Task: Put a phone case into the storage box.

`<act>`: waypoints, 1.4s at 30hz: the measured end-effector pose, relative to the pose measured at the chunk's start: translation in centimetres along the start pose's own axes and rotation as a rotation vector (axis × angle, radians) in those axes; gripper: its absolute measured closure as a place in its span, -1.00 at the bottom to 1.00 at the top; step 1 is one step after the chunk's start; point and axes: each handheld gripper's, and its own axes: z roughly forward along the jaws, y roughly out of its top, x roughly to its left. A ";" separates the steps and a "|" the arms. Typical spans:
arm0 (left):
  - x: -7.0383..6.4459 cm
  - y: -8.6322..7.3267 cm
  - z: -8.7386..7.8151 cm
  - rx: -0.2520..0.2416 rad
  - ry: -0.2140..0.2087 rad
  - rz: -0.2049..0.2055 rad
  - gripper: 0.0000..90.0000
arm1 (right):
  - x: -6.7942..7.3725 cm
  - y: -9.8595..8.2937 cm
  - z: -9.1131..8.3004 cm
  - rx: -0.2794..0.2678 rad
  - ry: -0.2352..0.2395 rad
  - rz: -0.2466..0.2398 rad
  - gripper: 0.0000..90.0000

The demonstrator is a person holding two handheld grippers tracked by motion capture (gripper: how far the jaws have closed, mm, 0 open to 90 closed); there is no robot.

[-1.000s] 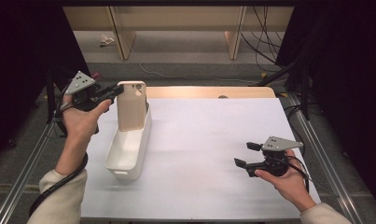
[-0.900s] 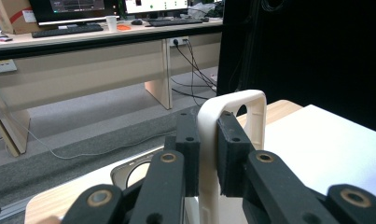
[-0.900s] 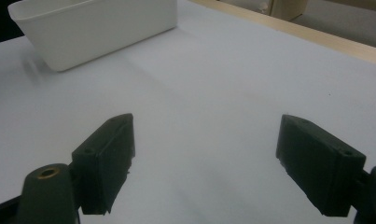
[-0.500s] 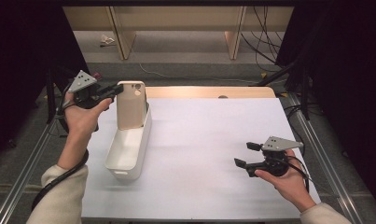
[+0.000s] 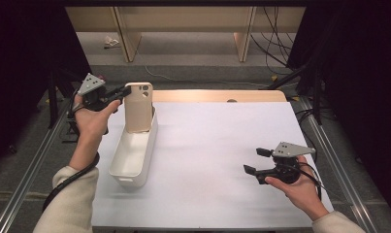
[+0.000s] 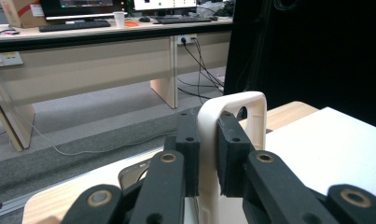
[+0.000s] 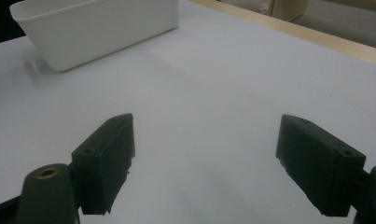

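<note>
Phone case (image 5: 138, 108) upright in white bin (image 5: 131, 160)

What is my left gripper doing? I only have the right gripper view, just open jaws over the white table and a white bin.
Observer: In the left gripper view, the left gripper is shut on the edge of a beige phone case.
Operator: Is the case in the bin?
Observer: The high view shows the phone case standing upright with its lower end inside the far end of the white bin.
Operator: Which way does the case face?
Observer: In the high view its back, with the camera cutout at the top, faces the person.
Operator: And where is my right gripper?
Observer: The high view has the right gripper open at the near right of the table, well apart from the bin.
</note>
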 end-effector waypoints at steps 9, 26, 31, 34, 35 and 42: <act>0.7 -0.1 0.5 -0.015 0.026 -0.028 0.79 | 0.0 0.0 0.0 0.004 0.000 0.001 -0.55; 1.9 -0.9 1.9 0.010 -0.002 -0.011 0.79 | 0.0 0.0 0.0 0.006 0.002 0.001 -0.55; 2.2 -1.4 2.6 0.025 -0.018 -0.001 0.79 | 0.0 -0.1 0.1 0.004 0.002 0.000 -0.55; 2.3 -1.8 3.0 0.037 -0.024 -0.003 0.79 | 0.0 -0.1 0.1 0.005 0.003 0.000 -0.55; 2.3 -2.0 3.0 0.041 -0.023 -0.001 0.79 | 0.0 -0.1 0.1 0.005 0.003 0.000 -0.55; 2.7 -2.8 3.4 0.057 -0.023 -0.013 0.79 | 0.0 -0.1 0.1 0.004 0.004 0.001 -0.55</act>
